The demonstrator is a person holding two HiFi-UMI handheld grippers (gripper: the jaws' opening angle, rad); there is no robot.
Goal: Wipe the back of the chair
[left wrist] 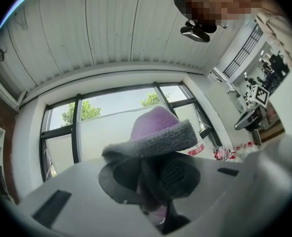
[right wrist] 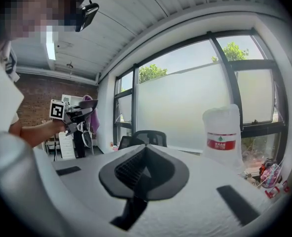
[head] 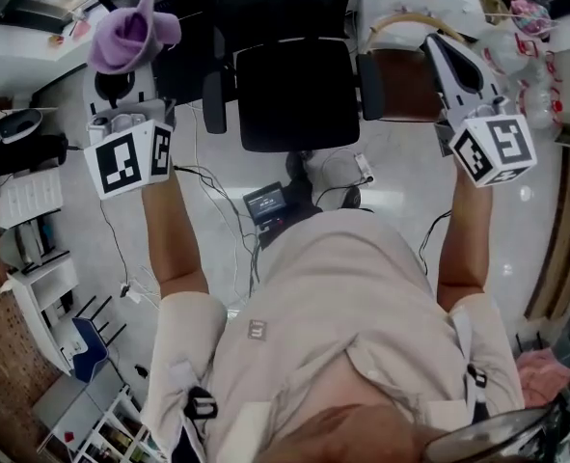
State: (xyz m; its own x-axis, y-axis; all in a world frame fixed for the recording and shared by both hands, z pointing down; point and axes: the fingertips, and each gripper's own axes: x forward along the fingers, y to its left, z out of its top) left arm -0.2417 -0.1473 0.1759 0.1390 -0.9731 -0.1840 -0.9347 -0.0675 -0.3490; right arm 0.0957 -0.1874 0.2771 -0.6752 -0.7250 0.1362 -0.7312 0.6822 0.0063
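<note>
Gripping a purple cloth [left wrist: 158, 127] with a grey edge, the left claw [left wrist: 150, 174] has its jaws closed on the fabric, which bunches up above the tips and flops over to one side. In the head view the person [head: 333, 307] holds this claw up at arm's length on the left, so the cloth shows against the upper left of the black chair [head: 299, 95]. The chair stands on the pale floor [head: 400, 177] straight ahead of the person. Its seat and two armrests are plain to see, while its back, on the far side, is dark and hard to make out. The right claw [right wrist: 145, 154] is raised on the other side, level with the chair's right armrest. Its jaws are pressed together with nothing between them, and its marker cube [head: 494, 149] faces the head camera. The right gripper view shows the left claw and its cloth off to the left, with a gap between them and the chair, so the cloth is not on the chair. That view also takes in a white jug [right wrist: 225, 132] with a red label, standing before a tall window [right wrist: 185, 98]. A white worktop [head: 24, 61] runs along the upper left of the head view. Dark cables [head: 217, 196] trail across the floor between the chair and the person.
</note>
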